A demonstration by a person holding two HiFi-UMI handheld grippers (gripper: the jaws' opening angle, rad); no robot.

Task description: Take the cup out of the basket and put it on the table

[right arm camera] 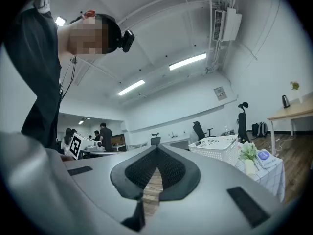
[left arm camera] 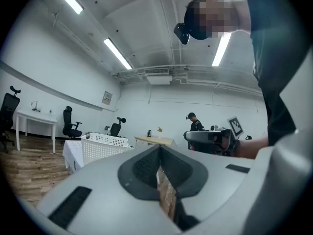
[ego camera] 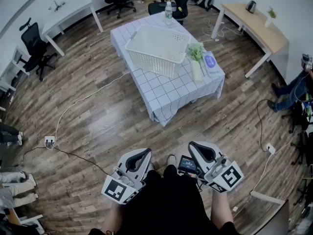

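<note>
Bright, even light from ceiling strips [left arm camera: 118, 54], slightly blown out. Barely any shadow on the floor [ego camera: 98, 121]. Heavy fisheye bend, dark corners in my gripper views.

both the left gripper [ego camera: 142, 156] and right gripper [ego camera: 196, 150] are held level, jaws closed and empty.

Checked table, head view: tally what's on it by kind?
Basket: 1
Bottle: 1
Vase with green plant: 1
Flat white pack with blue patch: 1
Total on the table: 4
No cup can be made out.
</note>
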